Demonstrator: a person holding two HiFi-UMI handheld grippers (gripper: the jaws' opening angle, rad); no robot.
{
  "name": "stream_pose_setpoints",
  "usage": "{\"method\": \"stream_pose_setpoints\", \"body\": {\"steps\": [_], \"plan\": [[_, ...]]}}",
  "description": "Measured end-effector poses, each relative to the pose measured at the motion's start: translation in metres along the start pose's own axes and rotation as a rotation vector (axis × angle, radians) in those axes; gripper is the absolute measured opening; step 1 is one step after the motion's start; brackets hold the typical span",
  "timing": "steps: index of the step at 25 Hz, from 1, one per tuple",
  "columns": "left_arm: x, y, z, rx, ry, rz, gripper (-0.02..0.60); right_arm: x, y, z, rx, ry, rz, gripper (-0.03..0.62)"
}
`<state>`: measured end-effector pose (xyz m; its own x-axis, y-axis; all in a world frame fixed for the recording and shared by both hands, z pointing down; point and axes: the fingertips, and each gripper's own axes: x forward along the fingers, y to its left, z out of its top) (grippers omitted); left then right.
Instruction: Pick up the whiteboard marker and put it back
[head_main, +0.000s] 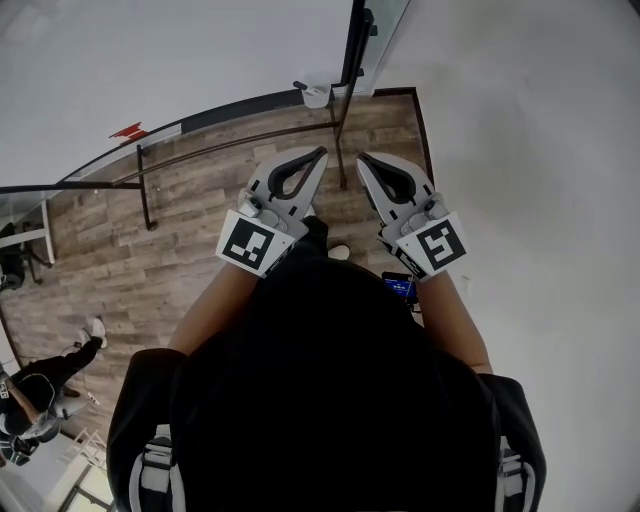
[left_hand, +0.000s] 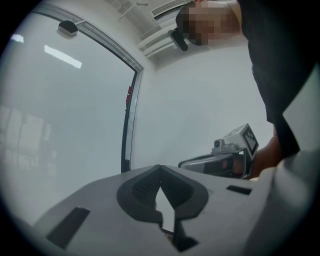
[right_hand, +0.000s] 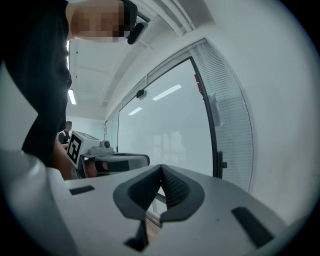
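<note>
Out ahead of the person's chest, the grey plastic left gripper (head_main: 318, 153) with black ribbed pads and the matching right gripper (head_main: 362, 158) are hovering side by side above the brown wood-plank floor (head_main: 200, 250). Both are pointing roughly level toward the corner where a frosted glass panel (left_hand: 65, 110) is meeting a plain white wall (head_main: 530, 150). Each gripper's own view is showing its jaws pressed together at the tips with nothing between them. The whiteboard marker is not showing clearly anywhere. A small white cup-like holder (head_main: 315, 95) by the thin dark metal rail (head_main: 240, 148) is carrying a short dark stick that may be it, but it is too small to tell. The risk, as I am judging it, is reaching in with the jaws closed: they would be nudging the marker aside or knocking it to the floor instead of straddling it. Approaching on a guess about which object is the marker could also be wasting the reach.
</note>
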<state>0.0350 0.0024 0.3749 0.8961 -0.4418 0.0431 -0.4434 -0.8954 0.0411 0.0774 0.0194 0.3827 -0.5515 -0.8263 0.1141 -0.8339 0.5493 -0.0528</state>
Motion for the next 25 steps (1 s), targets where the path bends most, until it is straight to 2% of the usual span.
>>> {"method": "stream_pose_setpoints", "body": {"steps": [13,20,25], "plan": [[0.033,0.093,-0.002,-0.008,-0.010,0.011,0.005,0.087,-0.045,0.006,-0.024,0.043,0.039,-0.003],[0.035,0.137,-0.006,0.044,-0.035,0.034,0.005,0.131,-0.060,-0.005,-0.022,0.082,0.044,-0.004],[0.036,0.152,-0.013,0.010,-0.030,0.032,0.005,0.152,-0.068,-0.013,-0.022,0.121,0.052,-0.003]]}}
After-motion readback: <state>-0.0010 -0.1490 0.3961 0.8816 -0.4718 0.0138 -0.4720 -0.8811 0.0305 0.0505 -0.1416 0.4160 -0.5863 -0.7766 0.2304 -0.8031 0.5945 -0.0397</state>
